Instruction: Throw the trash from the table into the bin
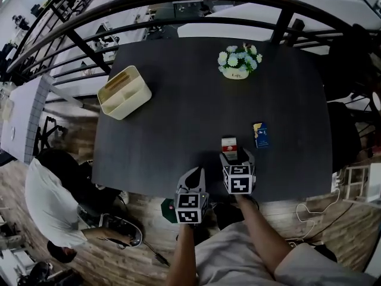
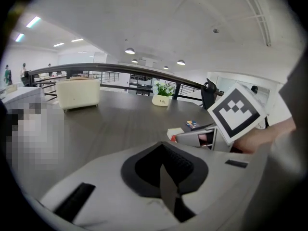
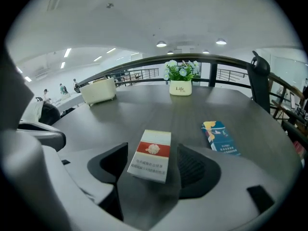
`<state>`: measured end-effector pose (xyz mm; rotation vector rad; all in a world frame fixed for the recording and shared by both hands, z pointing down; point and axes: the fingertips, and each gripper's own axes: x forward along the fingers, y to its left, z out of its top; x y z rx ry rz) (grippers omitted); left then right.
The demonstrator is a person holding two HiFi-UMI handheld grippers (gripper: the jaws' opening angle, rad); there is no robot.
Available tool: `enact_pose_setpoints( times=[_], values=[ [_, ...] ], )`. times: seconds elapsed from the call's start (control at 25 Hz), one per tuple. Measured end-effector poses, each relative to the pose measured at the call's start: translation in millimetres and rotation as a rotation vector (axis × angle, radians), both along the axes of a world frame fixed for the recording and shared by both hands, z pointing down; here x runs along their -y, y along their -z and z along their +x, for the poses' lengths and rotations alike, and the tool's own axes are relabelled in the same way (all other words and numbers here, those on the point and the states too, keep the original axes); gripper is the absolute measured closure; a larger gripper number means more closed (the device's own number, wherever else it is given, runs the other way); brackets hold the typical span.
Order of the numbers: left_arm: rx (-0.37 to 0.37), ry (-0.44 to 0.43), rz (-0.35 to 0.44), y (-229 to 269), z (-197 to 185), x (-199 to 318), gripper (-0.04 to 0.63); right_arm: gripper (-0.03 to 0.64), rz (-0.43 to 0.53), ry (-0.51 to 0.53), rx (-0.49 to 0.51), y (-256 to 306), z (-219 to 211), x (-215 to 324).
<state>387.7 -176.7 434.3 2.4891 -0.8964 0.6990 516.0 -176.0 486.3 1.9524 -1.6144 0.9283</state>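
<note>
A red-and-white cigarette pack [image 1: 229, 145] [image 3: 151, 155] lies flat on the dark table [image 1: 178, 136], near its front edge. My right gripper [image 1: 237, 157] [image 3: 153, 163] is open with a jaw on each side of the pack, and neither pad presses on it. A blue packet [image 1: 260, 134] [image 3: 220, 136] lies just right of it, outside the jaws. My left gripper [image 1: 193, 174] [image 2: 166, 170] is shut on nothing. It hovers at the table's front edge, left of the right gripper. No bin can be clearly made out.
A cream caddy [image 1: 124, 92] stands at the table's far left. A white pot of flowers [image 1: 239, 61] stands at the back. A dark railing [image 1: 178, 5] curves behind the table. A person [image 1: 53, 201] sits low on the floor at left.
</note>
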Motion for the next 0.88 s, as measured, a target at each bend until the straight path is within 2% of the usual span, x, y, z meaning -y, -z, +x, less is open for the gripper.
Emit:
enact_pose_setpoints(
  times=[0.24,0.44,0.48,0.52,0.56,0.6,0.76,0.88],
  values=[
    [-0.005,0.042,-0.005,-3.9,-15.4,5.9,0.571,0.272,-0.060,0.006,-0.021,-21.7,2.1,13.5],
    [-0.012,0.092,-0.007,0.2,-37.5,3.4,0.571,0.273,-0.140,0.074,-0.013,-34.5,-11.8,19.3],
    [-0.015,0.109,-0.005,0.6,-44.2,2.6,0.571,0.304,-0.138,0.083,-0.018,-34.3,-13.9,19.0],
    [-0.018,0.125,-0.003,1.1,-51.3,2.2,0.571,0.356,-0.127,0.086,-0.027,-32.5,-15.0,18.5],
    [-0.021,0.141,0.000,1.6,-59.0,1.9,0.571,0.458,-0.109,0.087,-0.039,-29.7,-16.1,18.3],
    [-0.023,0.157,0.004,2.0,-67.2,1.5,0.571,0.495,-0.086,0.090,-0.049,-26.2,-18.6,18.9],
    [-0.034,0.224,0.023,6.0,-104.8,-6.7,0.571,0.494,0.003,0.148,-0.067,-6.8,-48.8,25.6],
    [-0.045,0.294,0.040,11.8,-140.8,-19.1,0.571,0.494,0.039,0.247,-0.069,9.7,-94.7,26.8]
  ],
)
